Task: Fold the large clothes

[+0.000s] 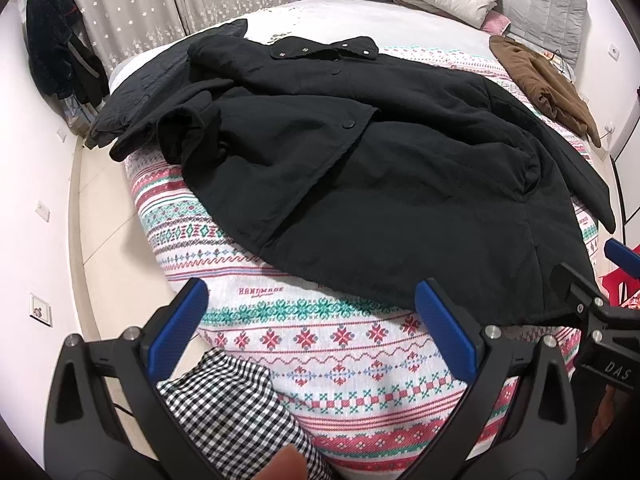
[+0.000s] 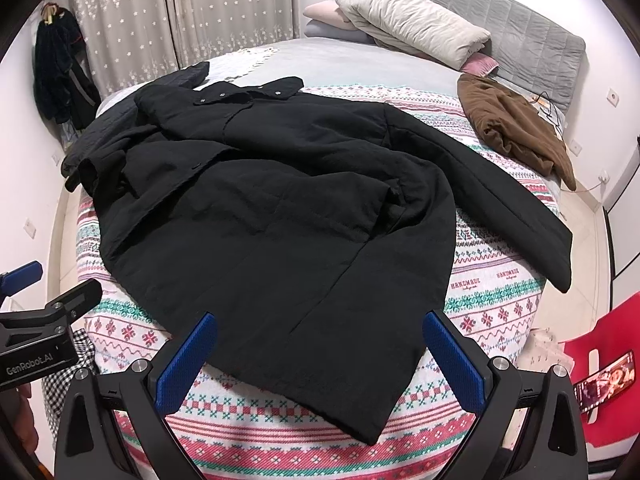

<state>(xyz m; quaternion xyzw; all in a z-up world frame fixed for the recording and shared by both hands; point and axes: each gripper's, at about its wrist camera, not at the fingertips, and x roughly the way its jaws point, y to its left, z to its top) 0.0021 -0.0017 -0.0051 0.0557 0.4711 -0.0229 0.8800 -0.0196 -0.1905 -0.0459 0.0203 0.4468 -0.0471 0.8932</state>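
Left gripper [image 1: 312, 320] agape above bedspread [image 1: 344, 360]; coat [image 1: 360, 184] hem near.

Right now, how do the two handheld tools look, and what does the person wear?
Both the left tool and the right tool have black angular frames, silver bolts and textured blue fingers. The left body reads "GenRobot.AI"; the right reads "DAS". The black-and-white checked garment may be the person's clothing.

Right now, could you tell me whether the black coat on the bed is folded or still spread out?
Mostly spread out: the black coat lies open across the patterned bedspread, one sleeve extended, the other bunched.
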